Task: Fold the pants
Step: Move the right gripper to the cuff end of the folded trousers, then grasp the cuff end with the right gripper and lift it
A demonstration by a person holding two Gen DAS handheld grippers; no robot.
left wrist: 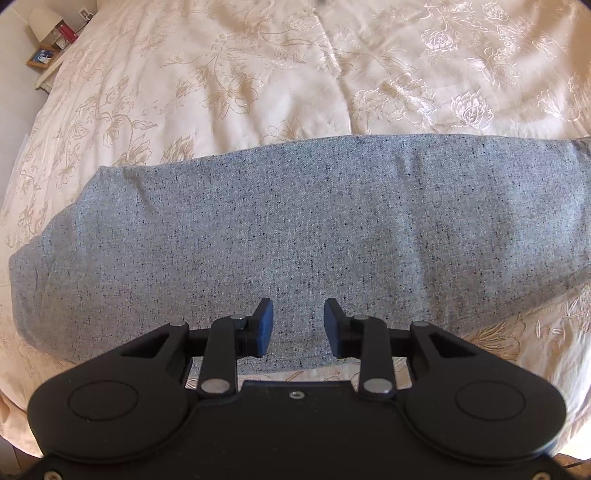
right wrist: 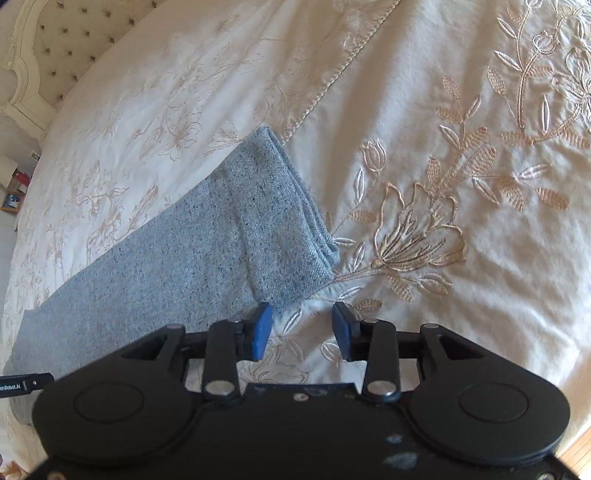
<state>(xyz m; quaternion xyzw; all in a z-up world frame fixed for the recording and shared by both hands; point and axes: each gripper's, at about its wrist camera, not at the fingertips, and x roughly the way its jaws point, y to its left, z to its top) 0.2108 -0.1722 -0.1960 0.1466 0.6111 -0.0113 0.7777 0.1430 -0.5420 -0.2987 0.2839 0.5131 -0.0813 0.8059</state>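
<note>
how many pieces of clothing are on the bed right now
1: a grey speckled pair of pants lying folded lengthwise across the cream embroidered bedspread; its layered end shows in the right wrist view. Anything beyond the frames can't be ruled out.

- The bed (left wrist: 229,55) is covered with a cream bedspread (right wrist: 480,277) with embroidered beige flowers.
- The grey speckled pants (left wrist: 295,229) lie flat on it, folded lengthwise, their layered end (right wrist: 295,206) pointing toward 1 o'clock.

Home bedroom, embroidered bedspread (right wrist: 424,147), tufted headboard (right wrist: 62,48), nightstand lamp (left wrist: 44,23)
</note>
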